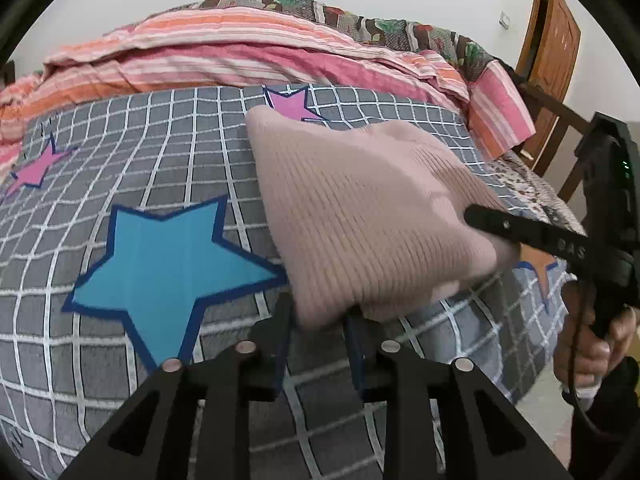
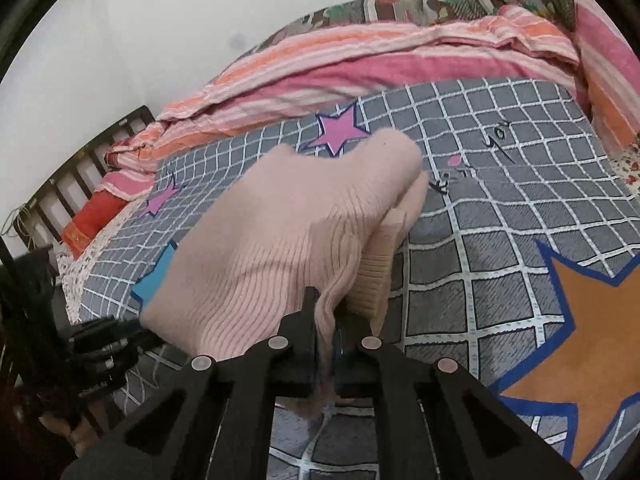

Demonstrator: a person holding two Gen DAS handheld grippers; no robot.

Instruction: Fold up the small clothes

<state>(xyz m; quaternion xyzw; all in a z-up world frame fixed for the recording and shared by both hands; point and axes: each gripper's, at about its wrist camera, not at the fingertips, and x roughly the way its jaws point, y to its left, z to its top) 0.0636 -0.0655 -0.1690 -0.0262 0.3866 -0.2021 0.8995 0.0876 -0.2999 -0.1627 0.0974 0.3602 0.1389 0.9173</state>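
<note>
Pink sweater (image 2: 280, 240) pinched in right jaws, apparently gripped between left jaws.

Pale pink ribbed knit garment (image 1: 360, 208), bunched and lifted above the bed.

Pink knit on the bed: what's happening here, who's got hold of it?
A person is folding a small pink ribbed garment on a bed with a grey checked star-print cover, a handheld gripper in each hand. The right gripper is shut on the garment's near edge. The left gripper has the other near corner between its fingers, apparently clamped. The knit is bunched and partly lifted, not yet a flat fold.
</note>
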